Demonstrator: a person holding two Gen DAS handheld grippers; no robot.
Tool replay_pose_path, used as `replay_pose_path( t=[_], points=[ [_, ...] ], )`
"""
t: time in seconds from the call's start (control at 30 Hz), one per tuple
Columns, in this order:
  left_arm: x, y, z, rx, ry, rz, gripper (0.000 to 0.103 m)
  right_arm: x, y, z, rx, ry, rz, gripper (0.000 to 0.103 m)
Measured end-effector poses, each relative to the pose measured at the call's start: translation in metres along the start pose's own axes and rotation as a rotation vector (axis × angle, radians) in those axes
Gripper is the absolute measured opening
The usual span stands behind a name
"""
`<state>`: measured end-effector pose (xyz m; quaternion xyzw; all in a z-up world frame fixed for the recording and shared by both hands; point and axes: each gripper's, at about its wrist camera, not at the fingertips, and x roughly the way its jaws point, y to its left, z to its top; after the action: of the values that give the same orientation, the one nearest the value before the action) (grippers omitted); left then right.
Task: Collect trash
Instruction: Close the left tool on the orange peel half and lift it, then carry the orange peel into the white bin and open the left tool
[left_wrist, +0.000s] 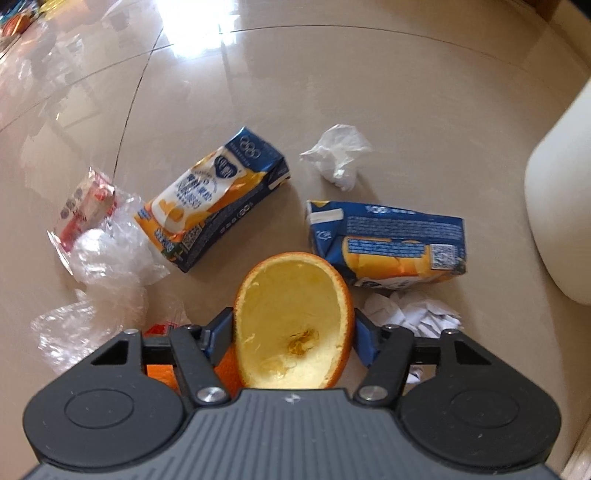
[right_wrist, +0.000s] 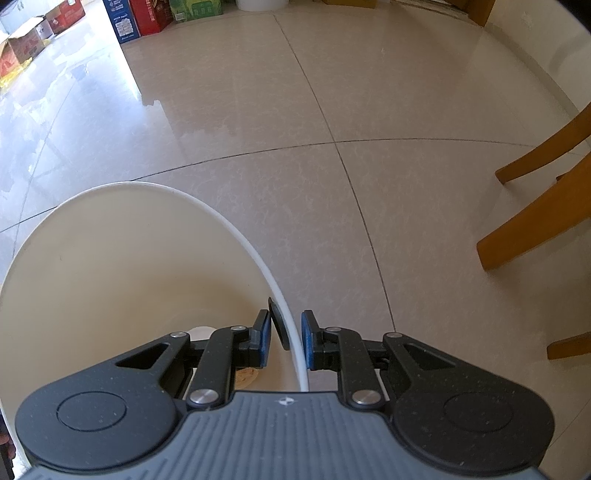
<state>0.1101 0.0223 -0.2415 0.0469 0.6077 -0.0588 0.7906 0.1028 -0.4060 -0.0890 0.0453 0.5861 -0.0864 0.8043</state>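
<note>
**Operator:** State the layout, largest item first.

**Technician:** The tiled floor (left_wrist: 369, 92) carries everything. The white bin (right_wrist: 110, 266) stands on it at the right edge of the litter. The right tool (right_wrist: 291, 339) is clamped on the bin rim, one pad inside the wall and one outside. Judged purpose: to steady the bin so it stays within reach of the litter.

**Operator:** And the trash itself?

**Technician:** Two flattened juice cartons lie on the floor: the left carton (left_wrist: 214, 199) and the right carton (left_wrist: 388, 240), apart from each other. Crumpled clear plastic (left_wrist: 110, 258) lies left of the left carton and touches it. A tissue wad (left_wrist: 340, 155) lies beyond the cartons, and crumpled paper (left_wrist: 413, 314) lies just below the right carton.

**Operator:** Which item is in hand?

**Technician:** The orange peel (left_wrist: 295, 321), a hollow half shell, hollow side facing the camera. It sits between the blue pads of the left tool (left_wrist: 293, 332), which are closed against its two sides. The grip spans the outer skin, probably because the curved shell is stiffest there.

**Operator:** Task status?

**Technician:** Early, in my judgement. Most of the litter is not yet collected.
</note>
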Motion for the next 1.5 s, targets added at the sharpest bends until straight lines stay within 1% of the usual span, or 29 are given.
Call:
replay_pose_path(
  t=[0.2,0.33,0.4,0.53,0.63,0.7,0.83,0.87,0.93,1.0,1.07,1.2,1.4,1.5],
  points=[
    [-0.042,-0.018,0.021,0.114,0.051,0.0,0.064,0.0,-0.005,0.001,0.011,0.009,0.01,0.02],
    [-0.094,-0.037,0.043,0.206,0.035,-0.031,0.064,0.001,-0.005,0.002,0.016,0.012,0.013,0.02],
    [-0.127,-0.05,0.059,0.235,-0.001,-0.076,0.064,0.001,-0.006,0.002,0.016,0.015,0.013,0.02],
    [-0.195,-0.089,0.091,0.294,-0.116,-0.183,0.065,0.001,-0.008,0.003,0.024,0.016,0.016,0.02],
    [-0.229,-0.126,0.108,0.341,-0.188,-0.26,0.066,0.0,-0.01,0.003,0.032,0.017,0.023,0.02],
    [-0.245,-0.154,0.118,0.384,-0.219,-0.304,0.066,0.001,-0.012,0.002,0.036,0.017,0.027,0.02],
    [-0.255,-0.201,0.126,0.458,-0.257,-0.365,0.07,0.002,-0.012,0.002,0.028,0.017,0.024,0.02],
    [-0.253,-0.209,0.126,0.469,-0.259,-0.374,0.073,0.002,-0.012,0.002,0.026,0.017,0.023,0.02],
    [-0.251,-0.221,0.124,0.484,-0.268,-0.396,0.095,0.002,-0.012,0.002,0.03,0.018,0.023,0.02],
    [-0.251,-0.226,0.12,0.487,-0.292,-0.418,0.095,0.002,-0.013,0.003,0.033,0.02,0.028,0.02],
    [-0.25,-0.227,0.118,0.482,-0.306,-0.413,0.096,0.002,-0.014,0.003,0.035,0.019,0.032,0.02],
    [-0.248,-0.224,0.116,0.458,-0.314,-0.363,0.096,0.001,-0.015,0.003,0.036,0.02,0.031,0.02],
    [-0.248,-0.199,0.106,0.433,-0.38,-0.297,0.1,0.001,-0.015,0.003,0.038,0.019,0.032,0.02],
    [-0.238,-0.184,0.099,0.418,-0.388,-0.252,0.1,0.0,-0.014,0.002,0.034,0.019,0.03,0.02]
  ],
)
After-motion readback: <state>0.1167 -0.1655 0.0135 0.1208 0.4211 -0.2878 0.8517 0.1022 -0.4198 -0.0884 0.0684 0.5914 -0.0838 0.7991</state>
